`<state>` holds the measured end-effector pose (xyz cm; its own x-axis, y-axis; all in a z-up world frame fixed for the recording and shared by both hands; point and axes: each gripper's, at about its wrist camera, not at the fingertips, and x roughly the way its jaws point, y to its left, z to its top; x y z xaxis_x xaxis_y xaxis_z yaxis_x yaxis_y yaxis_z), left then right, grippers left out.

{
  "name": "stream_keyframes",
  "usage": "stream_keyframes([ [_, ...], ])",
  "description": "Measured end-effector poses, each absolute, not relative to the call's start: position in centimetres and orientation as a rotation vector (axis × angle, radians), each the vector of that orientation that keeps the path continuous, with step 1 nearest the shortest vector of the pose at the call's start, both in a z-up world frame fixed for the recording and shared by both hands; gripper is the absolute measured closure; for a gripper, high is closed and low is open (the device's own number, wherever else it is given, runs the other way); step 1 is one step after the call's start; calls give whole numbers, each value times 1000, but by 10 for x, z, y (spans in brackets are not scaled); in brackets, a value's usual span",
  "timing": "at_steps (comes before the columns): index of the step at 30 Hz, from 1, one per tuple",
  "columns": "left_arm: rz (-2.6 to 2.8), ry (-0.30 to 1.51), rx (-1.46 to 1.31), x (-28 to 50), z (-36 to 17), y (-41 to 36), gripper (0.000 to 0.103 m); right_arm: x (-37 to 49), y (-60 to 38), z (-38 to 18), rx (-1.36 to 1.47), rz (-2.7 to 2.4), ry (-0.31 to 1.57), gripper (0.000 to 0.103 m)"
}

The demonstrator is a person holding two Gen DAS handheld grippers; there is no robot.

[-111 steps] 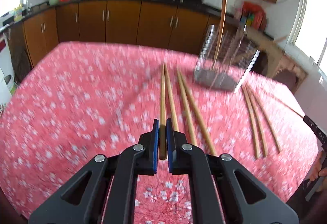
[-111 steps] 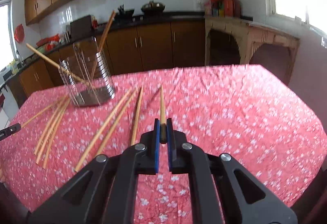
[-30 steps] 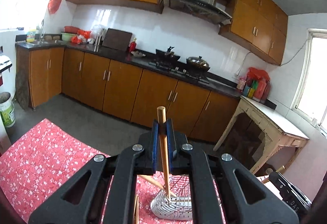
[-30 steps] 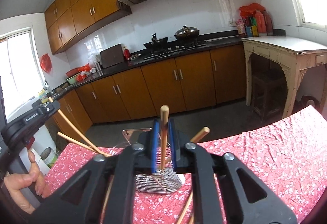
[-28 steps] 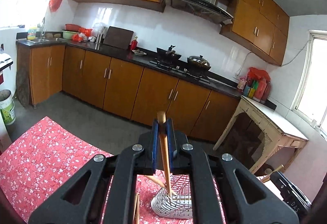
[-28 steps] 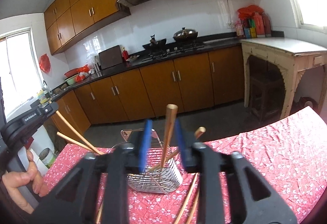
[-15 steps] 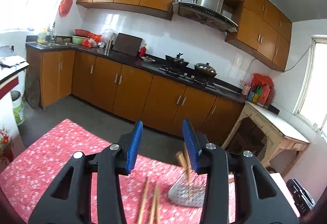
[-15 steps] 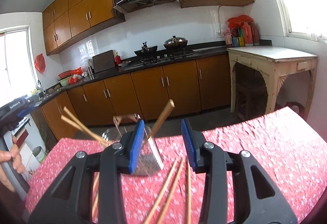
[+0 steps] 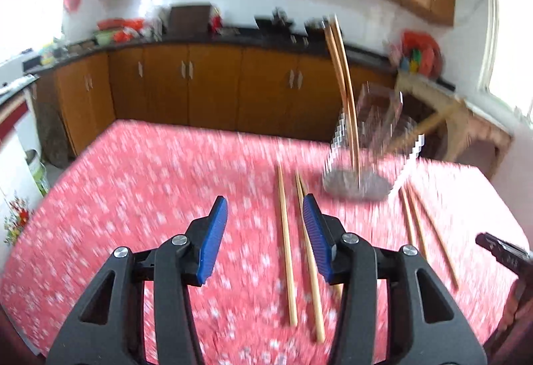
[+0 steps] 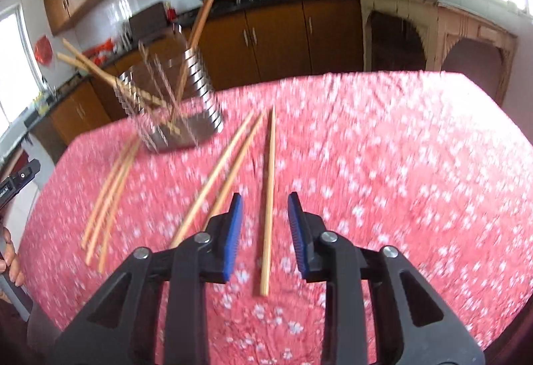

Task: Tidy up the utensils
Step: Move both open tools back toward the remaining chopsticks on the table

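A wire utensil holder (image 9: 366, 145) stands at the far side of the red flowered table (image 9: 133, 198) with several chopsticks (image 9: 343, 81) leaning in it. My left gripper (image 9: 265, 200) is open and still opening, low over the cloth; one loose chopstick (image 9: 284, 248) lies below its gap and another (image 9: 309, 265) beside the right finger. My right gripper (image 10: 265, 196) is open with its jaws closing; a single chopstick (image 10: 269, 198) lies on the cloth in line with the gap, untouched by the pads. The holder (image 10: 173, 105) sits to its upper left.
A pair of chopsticks (image 10: 226, 171) lies left of the right gripper, and three more (image 10: 110, 191) lie further left. Another small group (image 9: 416, 221) lies right of the holder. Brown kitchen cabinets (image 9: 200, 88) and a wooden side table (image 10: 466, 28) stand beyond the table's far edge.
Both grippers let go of the chopsticks they held over the holder, opened, and dropped toward the table. Those chopsticks now stand in the holder. Both views now look down on the cloth.
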<state>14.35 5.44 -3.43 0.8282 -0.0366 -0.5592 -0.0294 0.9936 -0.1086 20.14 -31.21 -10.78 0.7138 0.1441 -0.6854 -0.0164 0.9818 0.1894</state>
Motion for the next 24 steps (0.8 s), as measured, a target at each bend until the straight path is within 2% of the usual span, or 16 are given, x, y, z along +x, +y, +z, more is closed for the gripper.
stream_keyframes([
  [10, -54, 754, -141, 144, -93, 50, 55, 197, -293, -152, 100, 77, 884, 77],
  [18, -67, 809, -84, 148, -108, 32, 56, 195, -293, -151, 75, 64, 871, 78],
  [22, -69, 835, -71, 151, -114, 26, 61, 194, -293, -151, 69, 64, 874, 78],
  [24, -62, 872, -60, 156, -119, 23, 68, 193, -293, -150, 68, 65, 876, 79],
])
